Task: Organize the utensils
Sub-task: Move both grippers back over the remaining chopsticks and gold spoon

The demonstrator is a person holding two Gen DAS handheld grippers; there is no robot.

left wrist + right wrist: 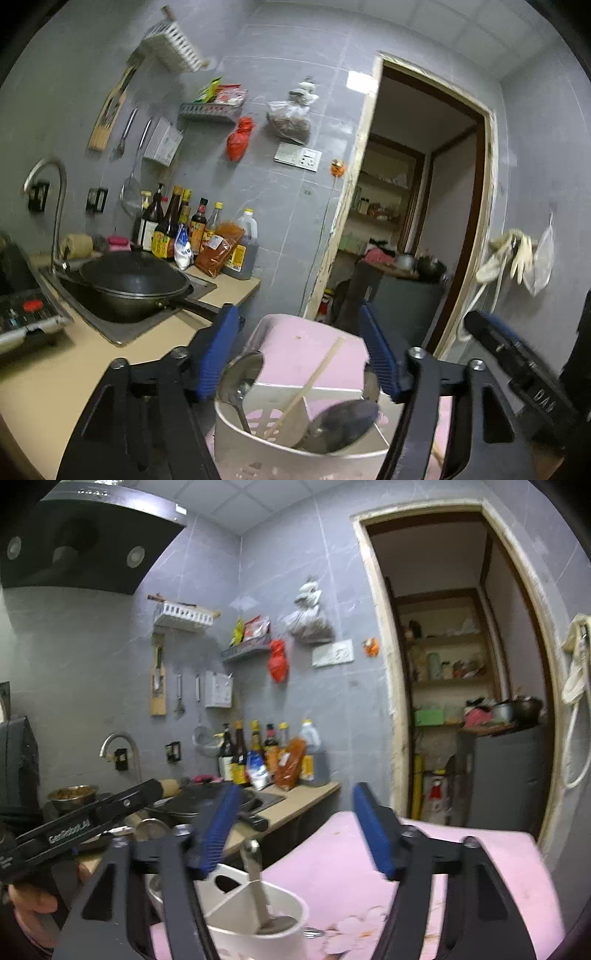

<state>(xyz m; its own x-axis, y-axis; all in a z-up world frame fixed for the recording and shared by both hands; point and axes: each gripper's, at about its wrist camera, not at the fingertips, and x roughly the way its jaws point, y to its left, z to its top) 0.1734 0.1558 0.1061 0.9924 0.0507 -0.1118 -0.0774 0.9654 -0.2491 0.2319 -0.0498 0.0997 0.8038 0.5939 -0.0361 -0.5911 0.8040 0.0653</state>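
Two grippers stand with their blue pads spread wide and nothing between them: the left gripper hovers just above the white utensil holder, and the right gripper hangs over the same holder from the other side. Neither touches a utensil, which suggests both have let go and the holder is now loaded. It sits on a pink surface patterned with pale flowers, beside the beige countertop with its sink and black wok.

A divider splits the holder into compartments, likely so that kinds of cutlery stay apart. In the left wrist view a metal spoon leans bowl-up in the left compartment, a wooden chopstick slants across the divider, and a second spoon lies bowl-up at the right. From the right wrist view only one metal handle shows, standing tilted. Perforations show in the holder's lower wall, probably for drainage.
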